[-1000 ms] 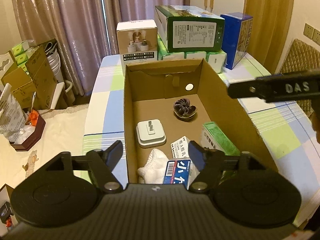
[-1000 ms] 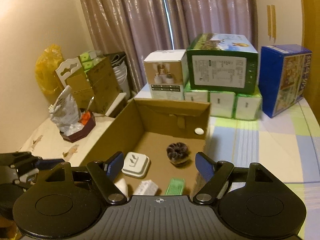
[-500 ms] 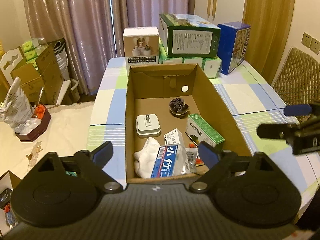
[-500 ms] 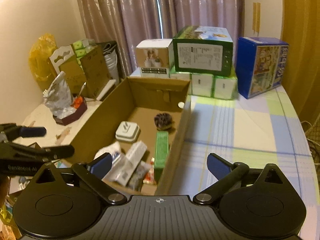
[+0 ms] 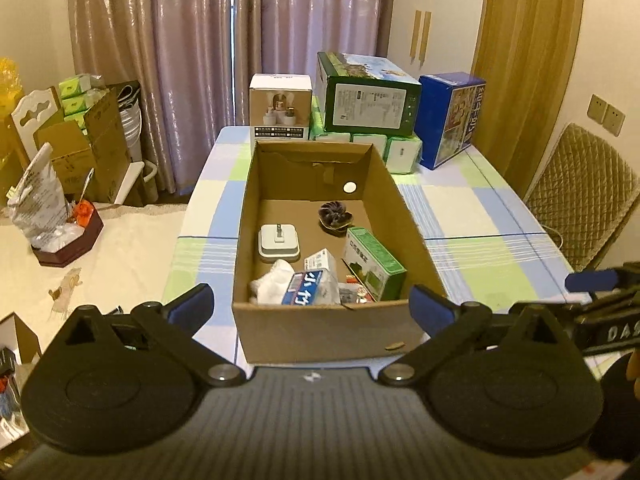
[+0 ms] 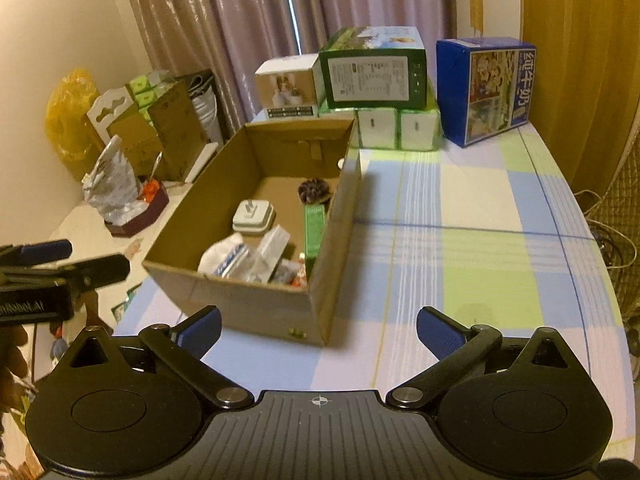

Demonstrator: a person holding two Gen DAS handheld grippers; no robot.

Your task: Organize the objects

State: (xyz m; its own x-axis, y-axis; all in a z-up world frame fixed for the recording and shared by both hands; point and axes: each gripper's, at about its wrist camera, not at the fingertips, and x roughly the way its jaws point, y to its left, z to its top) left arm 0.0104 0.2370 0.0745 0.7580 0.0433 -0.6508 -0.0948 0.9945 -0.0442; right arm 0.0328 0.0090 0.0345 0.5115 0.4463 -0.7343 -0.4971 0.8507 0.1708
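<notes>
Checked tablecloth, curtained window behind; both of your grippers held back from the box, holding nothing.

Your left gripper (image 5: 311, 306) has its blue pads spread wide, framing the near wall of the cardboard box (image 5: 328, 330) without touching it. Your right gripper (image 6: 318, 326) is likewise wide apart, above bare tablecloth (image 6: 472, 256) just right of the box's near corner. Inside the box, near end: a white sock (image 5: 272, 284), a blue-and-white packet (image 5: 306, 288) against it, and a green carton (image 5: 374, 262) along the right wall. Further in: a white charger plug (image 5: 279, 242) and a dark ruffled object (image 5: 335, 218). Beyond the far wall stand a white product box (image 5: 281, 106), a green carton on tissue packs (image 5: 368, 100), and a blue milk case (image 5: 452, 116). Left of the table, a side surface carries a foil bag (image 5: 34, 208) in a dark tray.
</notes>
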